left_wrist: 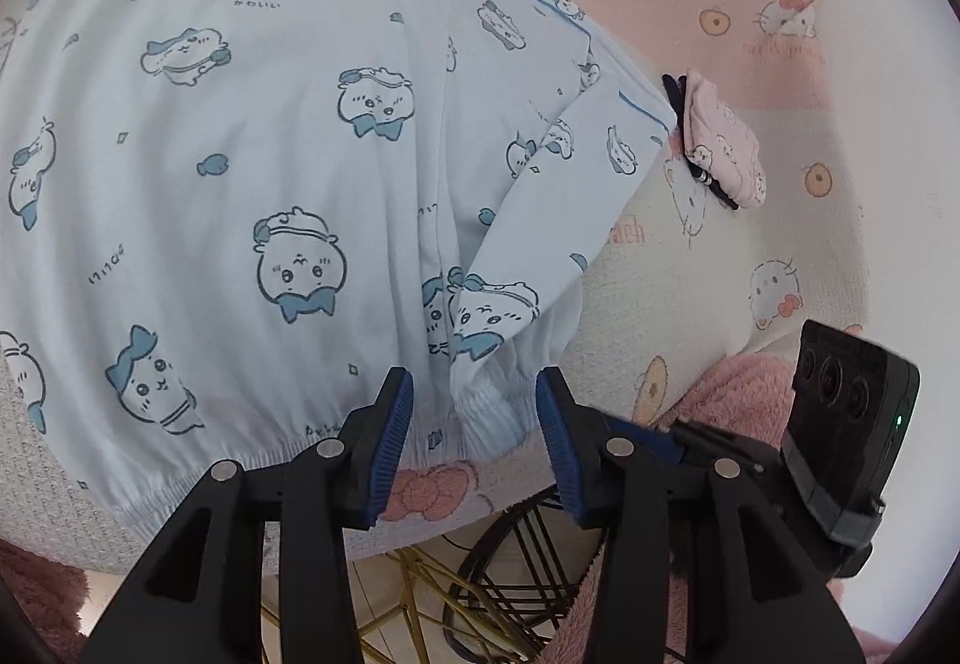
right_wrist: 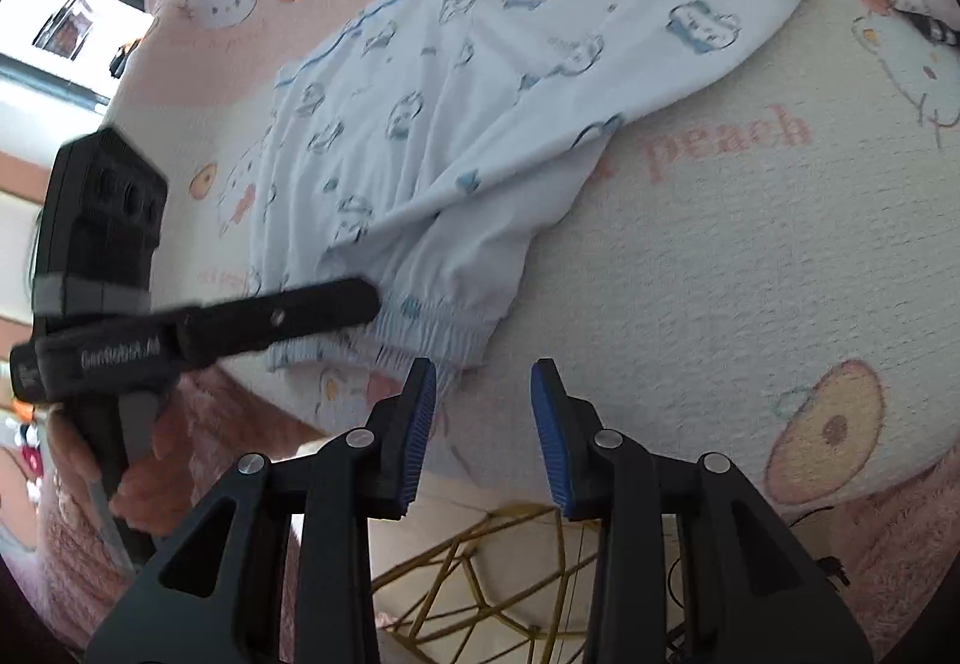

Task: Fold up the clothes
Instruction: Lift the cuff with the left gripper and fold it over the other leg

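Observation:
A light blue pyjama top (left_wrist: 240, 136) with cartoon prints lies flat on the table. Its right sleeve (left_wrist: 540, 154) is folded down, and the ribbed cuff (left_wrist: 489, 424) rests at the hem. My left gripper (left_wrist: 474, 382) hovers open over that cuff; its blue pads stand either side of it and do not press. In the right wrist view the top (right_wrist: 456, 112) lies ahead and to the left. My right gripper (right_wrist: 485, 370) is open over bare cloth just right of the hem (right_wrist: 420, 331), holding nothing. The left gripper (right_wrist: 360, 301) reaches over the hem from the left.
A pink and white cartoon tablecloth (right_wrist: 720, 256) covers the table. A small pink folded item (left_wrist: 720, 148) with black trim lies at the right. A gold and black wire frame (left_wrist: 480, 574) stands below the table's front edge. A hand (right_wrist: 138, 472) grips the left tool.

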`<state>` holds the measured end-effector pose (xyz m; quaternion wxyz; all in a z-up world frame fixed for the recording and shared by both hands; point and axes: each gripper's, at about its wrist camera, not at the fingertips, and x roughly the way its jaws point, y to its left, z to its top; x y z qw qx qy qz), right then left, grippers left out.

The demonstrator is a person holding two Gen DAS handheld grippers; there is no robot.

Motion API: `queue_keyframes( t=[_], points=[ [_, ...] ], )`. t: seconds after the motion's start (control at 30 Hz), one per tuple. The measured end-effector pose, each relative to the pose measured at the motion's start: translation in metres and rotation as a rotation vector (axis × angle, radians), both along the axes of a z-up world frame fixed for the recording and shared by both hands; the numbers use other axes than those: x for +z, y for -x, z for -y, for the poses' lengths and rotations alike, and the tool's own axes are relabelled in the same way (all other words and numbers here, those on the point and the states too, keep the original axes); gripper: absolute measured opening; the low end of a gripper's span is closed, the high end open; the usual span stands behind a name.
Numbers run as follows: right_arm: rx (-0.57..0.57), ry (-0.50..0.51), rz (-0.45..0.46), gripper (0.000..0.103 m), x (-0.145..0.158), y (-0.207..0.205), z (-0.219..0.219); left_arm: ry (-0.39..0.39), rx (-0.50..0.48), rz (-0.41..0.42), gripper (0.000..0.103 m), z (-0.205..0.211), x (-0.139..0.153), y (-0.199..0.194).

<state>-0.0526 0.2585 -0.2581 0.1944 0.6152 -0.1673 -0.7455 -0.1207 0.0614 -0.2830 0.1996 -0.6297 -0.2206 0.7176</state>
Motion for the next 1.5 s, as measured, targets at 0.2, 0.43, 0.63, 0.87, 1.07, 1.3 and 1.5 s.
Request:
queue_keyframes(
  t=[0.2, 0.43, 0.63, 0.87, 1.07, 1.3, 1.5],
  points=[
    [0.12, -0.077, -0.057, 0.035, -0.008, -0.001, 0.03, 0.071, 0.021, -0.076, 0.013, -0.005, 0.02, 0.0],
    [0.088, -0.125, -0.153, 0.034, -0.01, 0.01, 0.046, 0.088, 0.071, -0.133, 0.009, 0.011, 0.042, -0.006],
    [0.031, -0.162, -0.218, 0.034, 0.0, 0.005, 0.036, 0.066, 0.118, -0.12, 0.009, 0.032, 0.036, -0.006],
    [0.022, -0.101, -0.159, 0.034, -0.01, 0.01, 0.034, -0.032, 0.137, 0.017, 0.02, 0.037, 0.0, -0.007],
    [0.041, -0.115, -0.174, 0.034, -0.008, 0.01, 0.037, 0.071, 0.11, -0.031, 0.01, 0.033, 0.0, -0.009],
    [0.056, -0.099, -0.161, 0.044, -0.009, 0.012, 0.039, 0.089, 0.165, -0.163, 0.009, 0.049, 0.052, -0.005],
    [0.117, 0.027, -0.175, 0.044, 0.003, 0.014, 0.05, 0.157, 0.245, -0.154, 0.009, 0.082, 0.061, -0.022]
  ],
)
